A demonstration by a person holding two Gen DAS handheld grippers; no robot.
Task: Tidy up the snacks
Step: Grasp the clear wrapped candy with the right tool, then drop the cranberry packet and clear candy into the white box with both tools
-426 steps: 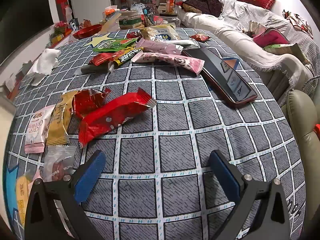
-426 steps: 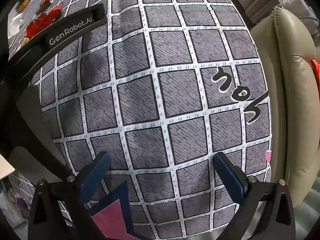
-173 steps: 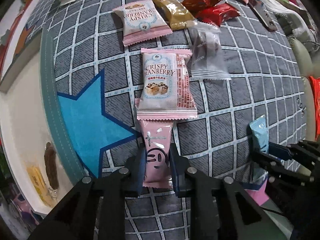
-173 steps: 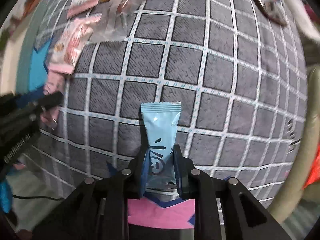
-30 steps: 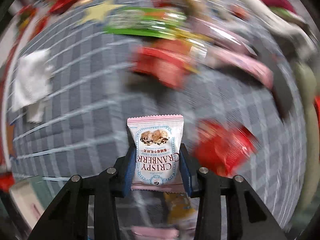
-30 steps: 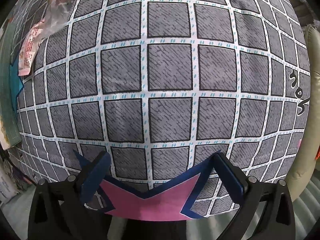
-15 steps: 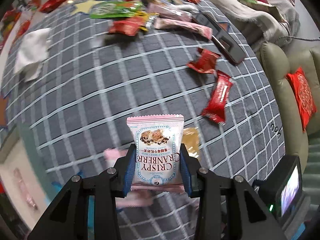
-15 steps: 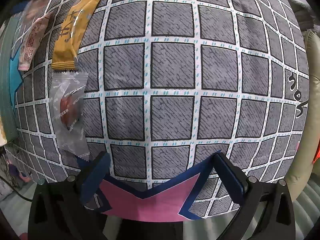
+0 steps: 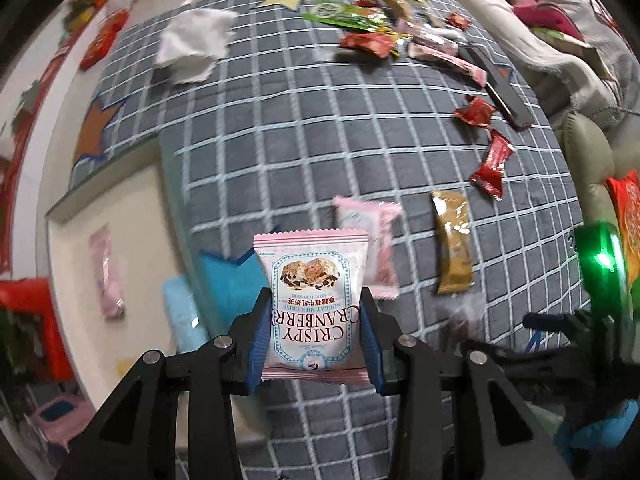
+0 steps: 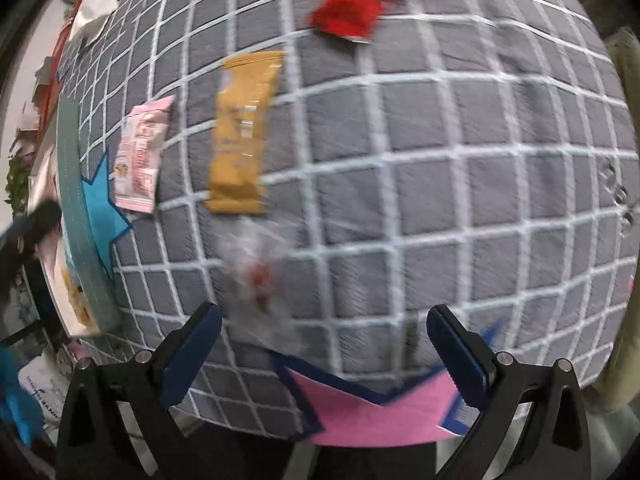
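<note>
My left gripper is shut on a pink-and-white Crispy Cranberry packet and holds it above the table's left edge. On the checked cloth lie a second pink packet, a gold bar, a clear wrapped candy and red packets. My right gripper is open and empty over the near edge, with the clear candy just ahead of its left finger. The gold bar and the pink packet lie further ahead to the left.
A white shelf left of the table holds a pink stick packet and a light blue one. A white tissue, more snacks and a black remote lie at the far side. A sofa is to the right.
My left gripper has swung left with the cranberry packet, so the white shelf is now in view. My right gripper has moved up over the table; the clear candy now lies between its fingers' line.
</note>
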